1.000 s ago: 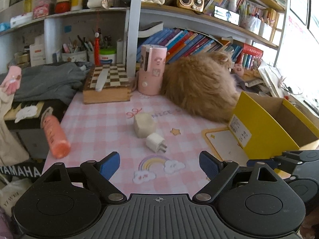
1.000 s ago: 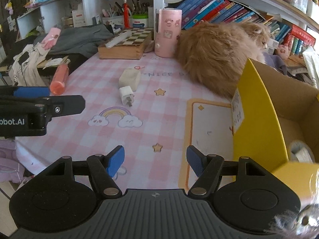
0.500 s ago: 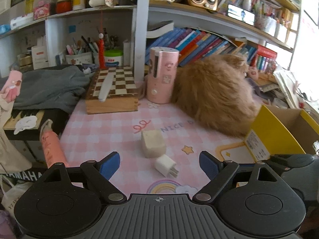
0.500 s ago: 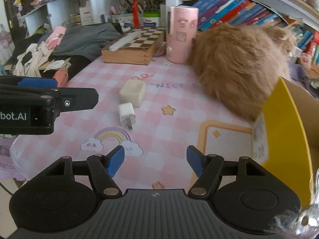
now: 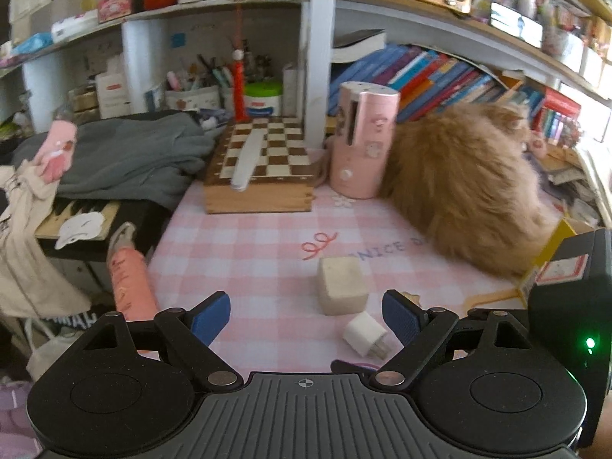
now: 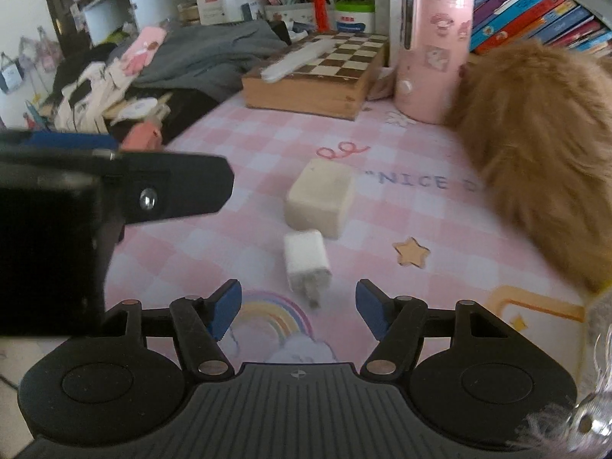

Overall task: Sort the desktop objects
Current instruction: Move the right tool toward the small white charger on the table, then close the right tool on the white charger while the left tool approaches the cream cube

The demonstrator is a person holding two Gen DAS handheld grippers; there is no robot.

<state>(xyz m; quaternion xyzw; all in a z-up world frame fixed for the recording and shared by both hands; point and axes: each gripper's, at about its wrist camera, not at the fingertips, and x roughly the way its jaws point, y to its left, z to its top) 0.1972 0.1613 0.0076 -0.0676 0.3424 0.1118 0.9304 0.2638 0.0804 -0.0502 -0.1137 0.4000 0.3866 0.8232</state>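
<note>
White plug charger (image 6: 307, 259), prongs forward

Directly ahead of the right gripper (image 6: 298, 308) lies the charger plug (image 6: 307, 261) on the desk mat (image 6: 440, 229), with the cube block (image 6: 320, 197) just beyond it. Farther ahead stand the chessboard box (image 6: 317, 80) and, to its right, the cylindrical container (image 6: 434, 53). The left gripper (image 6: 114, 191) sits to the left.

A desk covered by a pink-and-white checked mat (image 6: 440, 229) carries a cream cube-shaped block (image 6: 319, 197), a small white plug charger (image 6: 308, 262) just before it, a wooden chessboard box (image 6: 317, 80), a pink cylindrical container (image 6: 430, 57) and a fluffy ginger animal (image 6: 543, 160).
</note>
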